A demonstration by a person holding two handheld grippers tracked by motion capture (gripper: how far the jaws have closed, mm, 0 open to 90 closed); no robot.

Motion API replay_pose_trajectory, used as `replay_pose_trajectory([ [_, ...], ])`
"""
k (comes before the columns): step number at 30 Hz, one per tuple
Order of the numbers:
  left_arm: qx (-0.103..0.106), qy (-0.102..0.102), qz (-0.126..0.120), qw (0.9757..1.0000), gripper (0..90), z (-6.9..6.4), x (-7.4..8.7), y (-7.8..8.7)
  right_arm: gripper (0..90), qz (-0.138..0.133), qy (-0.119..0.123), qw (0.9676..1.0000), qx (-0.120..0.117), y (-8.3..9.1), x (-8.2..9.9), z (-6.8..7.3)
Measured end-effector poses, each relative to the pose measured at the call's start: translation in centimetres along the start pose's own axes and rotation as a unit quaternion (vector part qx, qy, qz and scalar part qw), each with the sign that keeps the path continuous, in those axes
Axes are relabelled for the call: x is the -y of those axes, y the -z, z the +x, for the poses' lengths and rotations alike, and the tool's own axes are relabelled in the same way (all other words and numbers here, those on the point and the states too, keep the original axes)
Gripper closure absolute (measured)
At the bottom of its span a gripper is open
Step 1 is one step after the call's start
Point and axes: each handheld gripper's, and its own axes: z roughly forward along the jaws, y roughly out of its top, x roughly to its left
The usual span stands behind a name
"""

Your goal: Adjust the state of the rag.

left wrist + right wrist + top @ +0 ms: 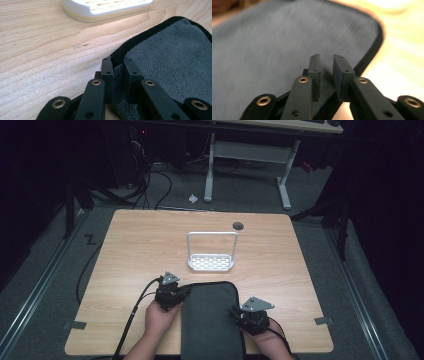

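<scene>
Nearest, along the near edge of the wooden table (140, 245): grey towel (210, 320), black-trimmed, folded into a long strip and lying flat, running from that edge toward the middle. Just beyond its far end, apart from it: white rack (211, 262) with a tall hoop handle, upright.

At the towel's far-left corner: left gripper (117, 62), low on the table, jaws drawn close with the trimmed corner bunched up between the pads; reads as a grip on the cloth. At the towel's right edge, nearer: right gripper (328, 58), jaws a little apart above the trim, nothing seen pinched between them, though blurred.

Judged as the start of another fold or a lift: one corner taken, the other side not yet. Next calls for closing the right jaws on the trimmed edge, then raising both sides together and evenly, without letting the folded layers slip apart.
</scene>
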Motion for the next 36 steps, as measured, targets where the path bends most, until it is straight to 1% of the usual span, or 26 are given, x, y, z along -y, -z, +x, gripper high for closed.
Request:
replay_pose_trajectory([
  [2,0.004,0.003,0.001,1.0,80.1,0.1,0.0,0.0,68.8,-0.009,0.003,0.9996,0.025,-0.4,-0.9,-0.3],
  [4,0.006,0.007,0.0,1.0,79.9,0.2,0.0,0.0,65.1,-0.011,-0.007,0.9991,0.041,-1.2,-1.8,-0.8],
  [6,0.007,0.008,0.0,0.9999,79.5,0.2,0.0,0.0,60.7,-0.006,-0.017,0.9983,0.055,-2.2,-2.6,-1.5],
  [8,0.008,0.009,0.0,0.9999,79.2,0.2,0.0,0.0,55.8,0.001,-0.028,0.998,0.056,-3.2,-3.2,-2.2],
  [13,0.011,0.013,0.0,0.9999,78.9,0.3,0.0,0.0,49.2,0.024,-0.036,0.9973,0.059,-5.3,-3.5,-3.0],
  [16,0.011,0.013,0.0,0.9999,78.8,0.3,0.0,0.0,45.7,0.023,-0.041,0.9975,0.052,-5.4,-3.5,-3.2],
  [17,0.011,0.013,0.0,0.9999,78.8,0.3,0.0,0.0,43.5,0.027,-0.044,0.9971,0.055,-5.5,-3.5,-3.1],
  [18,0.011,0.013,0.0,0.9999,78.7,0.3,0.0,0.0,43.5,0.027,-0.044,0.9971,0.055,-5.5,-3.5,-3.1],
  [19,0.011,0.013,0.0,0.9999,78.7,0.3,0.0,0.0,40.7,0.04,-0.054,0.9961,0.057,-5.7,-3.4,-3.2],
  [22,0.011,0.013,0.0,0.9999,78.6,0.3,0.0,0.0,40.2,0.031,-0.068,0.9962,0.046,-5.8,-3.0,-3.6],
  [23,0.011,0.013,0.0,0.9999,78.6,0.3,0.0,0.0,41.4,0.03,-0.064,0.9964,0.048,-5.8,-3.0,-3.5],
  [26,0.011,0.014,0.0,0.9998,78.6,0.3,0.0,0.0,46.0,0.029,-0.064,0.9967,0.041,-5.8,-3.0,-3.5],
  [30,0.012,0.014,0.0,0.9998,78.6,0.3,0.1,0.1,60.7,0.026,-0.061,0.9973,0.031,-5.7,-3.0,-3.1],
  [31,0.012,0.015,0.0,0.9998,78.6,0.3,0.1,0.1,63.3,0.024,-0.061,0.9975,0.027,-5.7,-3.0,-3.0],
  [34,0.011,0.014,0.0,0.9998,78.7,0.3,0.1,0.1,72.7,0.023,-0.069,0.9972,0.015,-5.7,-2.9,-3.0],
  [36,0.013,0.016,-0.001,0.9998,78.8,0.4,0.1,0.1,76.7,0.023,-0.067,0.9974,0.01,-5.7,-3.0,-2.9],
])
